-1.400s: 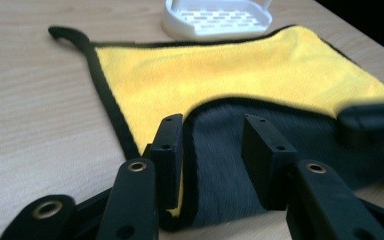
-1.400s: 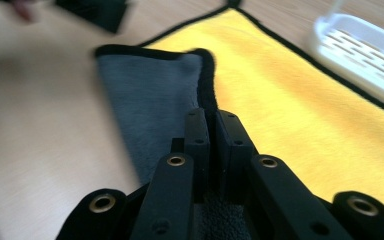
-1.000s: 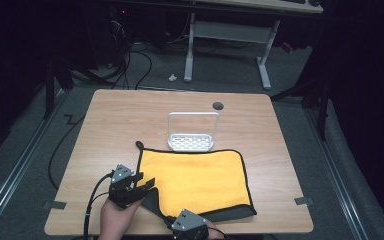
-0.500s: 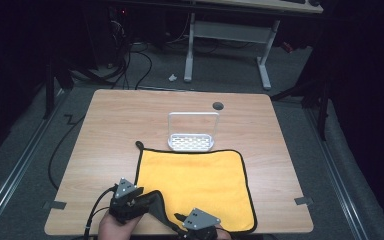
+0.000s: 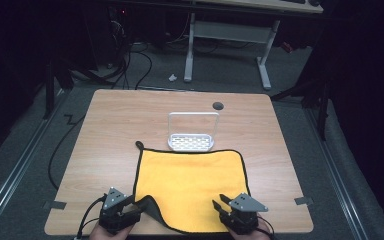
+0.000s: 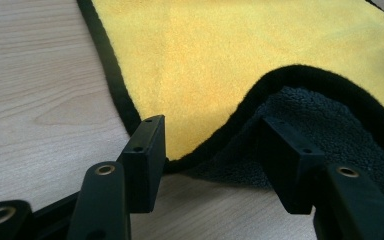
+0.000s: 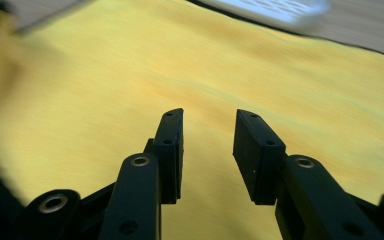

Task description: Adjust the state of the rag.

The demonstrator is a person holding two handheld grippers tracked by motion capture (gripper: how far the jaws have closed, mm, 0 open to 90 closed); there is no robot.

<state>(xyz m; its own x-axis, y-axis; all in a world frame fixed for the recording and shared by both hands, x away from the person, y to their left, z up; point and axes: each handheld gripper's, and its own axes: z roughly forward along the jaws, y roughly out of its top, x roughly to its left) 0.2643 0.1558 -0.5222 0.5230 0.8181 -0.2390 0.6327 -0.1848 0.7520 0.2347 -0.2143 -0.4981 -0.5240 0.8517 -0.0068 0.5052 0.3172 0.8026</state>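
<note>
Now the left gripper (image 5: 137,206) stands open at the folded-over near-left corner of the black-edged yellow microfibre cloth (image 5: 190,175), gripping nothing. Meanwhile the right gripper (image 5: 223,205), jaws just opening and empty, hovers over the cloth's near-right corner by the wooden table's (image 5: 130,120) near edge.

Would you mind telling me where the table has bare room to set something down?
Bare wood on the table lies left of the cloth and rack, right of both, and behind the rack. The near edge is crowded by the left gripper and right gripper.

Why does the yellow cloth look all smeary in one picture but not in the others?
Right gripper view: the yellow cloth and white rack are streaked by motion blur. Left gripper view: the cloth's folded corner is sharp. High view: table well lit, room around it dark.
</note>
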